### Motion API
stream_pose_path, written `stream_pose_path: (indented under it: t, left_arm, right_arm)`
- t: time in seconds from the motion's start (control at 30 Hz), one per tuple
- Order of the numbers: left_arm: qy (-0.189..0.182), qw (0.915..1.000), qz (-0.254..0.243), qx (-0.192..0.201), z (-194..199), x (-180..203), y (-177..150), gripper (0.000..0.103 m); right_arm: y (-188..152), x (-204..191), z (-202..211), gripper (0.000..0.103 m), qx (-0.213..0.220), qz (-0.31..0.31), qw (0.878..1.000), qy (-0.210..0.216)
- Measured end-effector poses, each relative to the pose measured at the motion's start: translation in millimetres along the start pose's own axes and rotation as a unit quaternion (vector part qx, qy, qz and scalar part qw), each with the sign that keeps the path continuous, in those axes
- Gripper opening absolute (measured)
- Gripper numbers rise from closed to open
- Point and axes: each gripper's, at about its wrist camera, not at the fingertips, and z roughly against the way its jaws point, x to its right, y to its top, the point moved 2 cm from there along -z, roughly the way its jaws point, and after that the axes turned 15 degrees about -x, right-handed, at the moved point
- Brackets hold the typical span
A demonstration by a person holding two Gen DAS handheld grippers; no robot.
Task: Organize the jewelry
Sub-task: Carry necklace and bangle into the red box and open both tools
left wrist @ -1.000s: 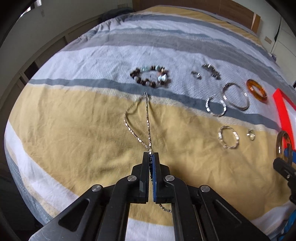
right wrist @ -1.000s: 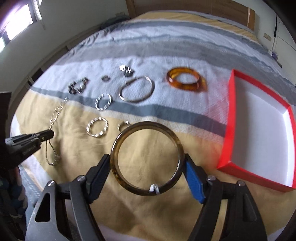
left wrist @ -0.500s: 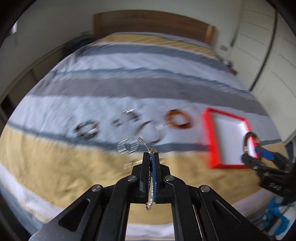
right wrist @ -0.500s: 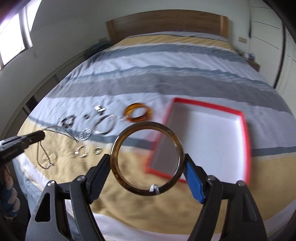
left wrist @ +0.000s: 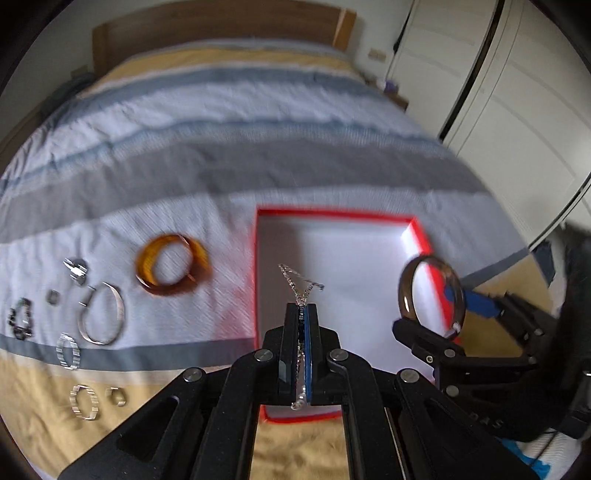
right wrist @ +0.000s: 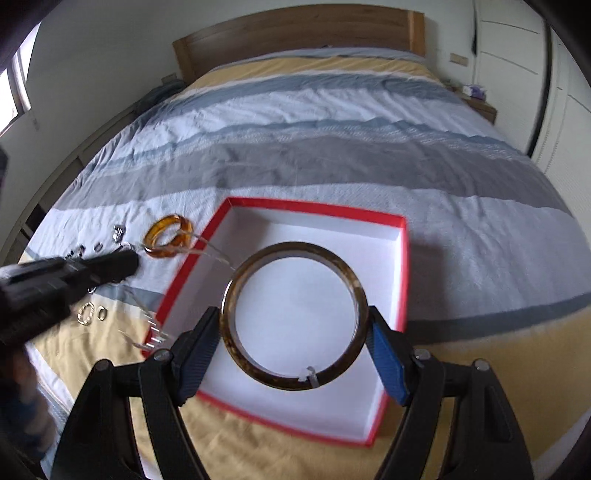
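Observation:
My left gripper [left wrist: 303,308] is shut on a thin silver chain necklace [left wrist: 295,280]. The chain sticks out past the fingertips and dangles below them over the red box with a white inside [left wrist: 332,214]. My right gripper [right wrist: 293,325] is shut on a dark brown bangle [right wrist: 295,246], held flat across the jaws above the box [right wrist: 314,206]. The left wrist view shows that bangle [left wrist: 406,295] at the box's right edge. In the right wrist view the left gripper [right wrist: 129,264] is at the box's left edge, with the chain [right wrist: 210,254] swinging and blurred.
An amber bangle [left wrist: 146,266] lies on the striped bedspread left of the box. Further left lie a silver hoop [left wrist: 118,314], several small silver bracelets and rings [left wrist: 68,350], and a dark beaded piece [left wrist: 20,319]. A wooden headboard [right wrist: 295,26] is at the back and white wardrobe doors [left wrist: 517,110] on the right.
Both grippers have swept right from the spread of jewelry to over the red box. The chain has come off the bedspread and hangs from the left gripper. The bangle stays gripped.

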Motion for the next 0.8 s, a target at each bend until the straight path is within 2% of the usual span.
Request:
stream_pose_path:
  t: [0.23, 0.43, 0.57, 0.67, 0.77, 0.8]
  left_arm:
    - [0.026, 0.9976, -0.002, -0.064, -64, -6, -17, 0.002]
    - [0.022, 0.9976, 0.014, -0.065, -70, -12, -18, 0.005]
    - [0.009, 0.9976, 0.024, -0.065, -66, -15, -20, 0.006]
    - [-0.020, 0.9973, 0.028, -0.066, -56, -15, -16, 0.017]
    - [-0.022, 0.9982, 0.021, -0.052, -40, -9, -20, 0.040]
    - [-0.018, 0.9987, 0.021, -0.044, -33, -7, -21, 0.052]
  right_arm:
    - [2, 3, -55, 0.075, -0.058, 0.052, 0.997, -0.029]
    - [-6, -5, -68, 0.076, -0.078, 0.101, 0.989, -0.073]
    - [-6, -3, -65, 0.076, -0.091, 0.104, 0.988, -0.074]
    - [-6, -4, -59, 0.076, -0.095, 0.100, 0.988, -0.074]
    - [-10, -3, -46, 0.076, -0.092, 0.092, 0.988, -0.078]
    - [-12, -2, -40, 0.076, -0.089, 0.090, 0.989, -0.078]
